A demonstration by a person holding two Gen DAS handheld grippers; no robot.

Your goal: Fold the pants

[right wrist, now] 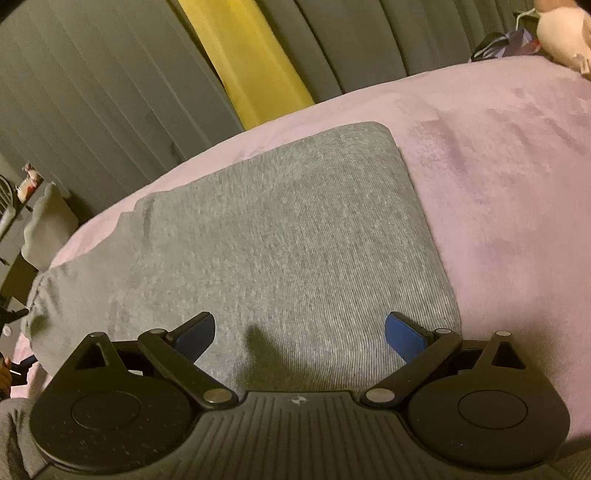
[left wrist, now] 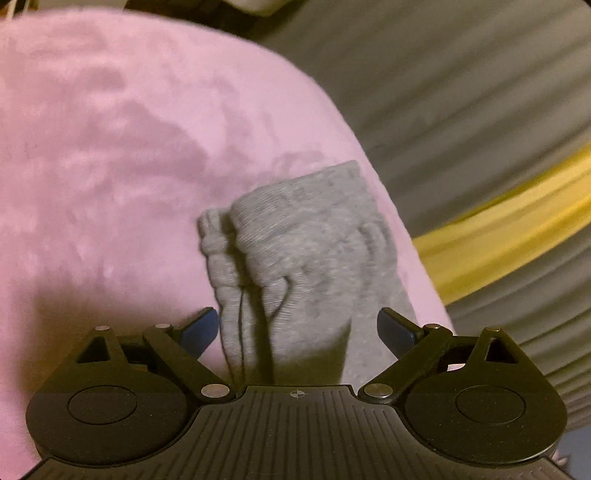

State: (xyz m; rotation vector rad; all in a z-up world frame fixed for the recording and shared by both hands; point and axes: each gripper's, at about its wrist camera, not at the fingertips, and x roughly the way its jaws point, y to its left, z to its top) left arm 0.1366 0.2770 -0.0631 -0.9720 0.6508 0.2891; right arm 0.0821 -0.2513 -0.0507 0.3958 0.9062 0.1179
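Already folded into a thick pad, one pair of grey pants [right wrist: 280, 236] is seen lying on the pink blanket [right wrist: 498, 184], directly under the right gripper [right wrist: 300, 332], whose jaws are spread wide and empty. Its gathered waistband is framed by the left gripper [left wrist: 298, 328], equally wide, nothing held. Should loose edges be snagged, the stacked layers could be dragged apart.

1. We see a pink plush blanket [right wrist: 498, 166] covering the surface.
2. Grey pleated curtains [right wrist: 92, 103] hang behind, with a yellow curtain panel [right wrist: 240, 62] between them.
3. We note a pale stuffed toy [right wrist: 561, 33] at the blanket's far corner.
4. Small clutter sits at the left edge, too blurred to identify.
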